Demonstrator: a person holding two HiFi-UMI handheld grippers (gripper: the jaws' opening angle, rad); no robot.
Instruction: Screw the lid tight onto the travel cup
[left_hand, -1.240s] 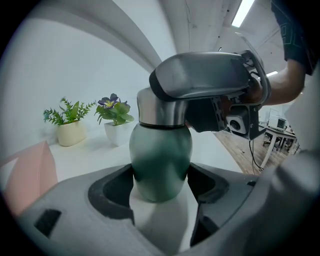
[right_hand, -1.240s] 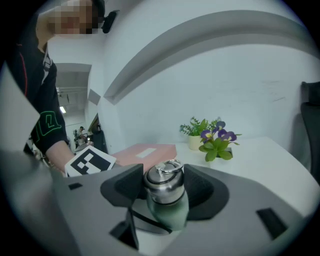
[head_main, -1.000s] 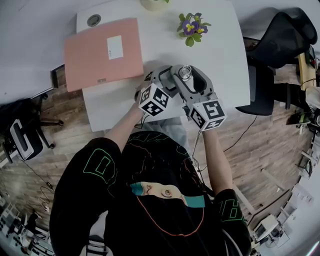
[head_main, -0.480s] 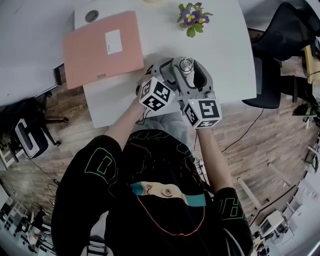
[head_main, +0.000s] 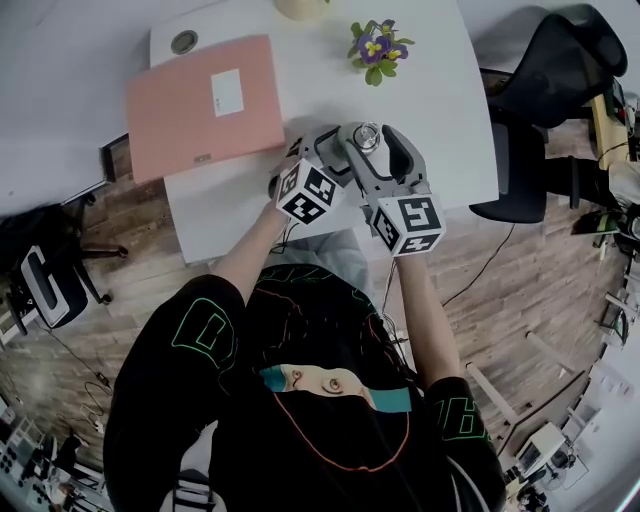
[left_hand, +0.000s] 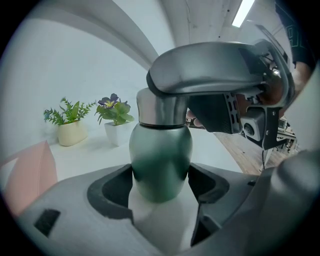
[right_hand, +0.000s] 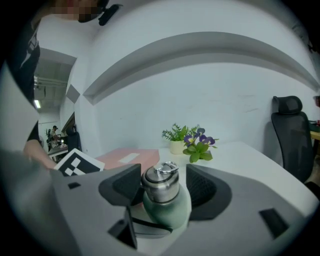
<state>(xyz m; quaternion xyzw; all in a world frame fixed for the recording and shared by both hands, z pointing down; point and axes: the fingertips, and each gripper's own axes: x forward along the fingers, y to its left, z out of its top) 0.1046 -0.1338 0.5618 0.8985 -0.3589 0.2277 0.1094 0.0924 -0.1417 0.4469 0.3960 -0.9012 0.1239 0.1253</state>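
Table: white table (head_main: 452, 118), travel cup (left_hand: 161, 156) upright on it.
Left gripper (left_hand: 160, 184): tilted slightly down, fingers clamping the cup's green body.
Right gripper (right_hand: 164, 186): higher, fingers just opening, spread either side of the lid (right_hand: 160, 181).

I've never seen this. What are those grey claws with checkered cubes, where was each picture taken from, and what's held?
No robot here: a person holds a two-jaw gripper in each hand. One picture looks down from the person's head camera; the other two come from cameras on the grippers. On the white table are a pink folder, a purple-flowered plant and a leafy potted plant. The left gripper clamps the body of the green travel cup. The right gripper has just been opening its jaws, with the steel lid between them.
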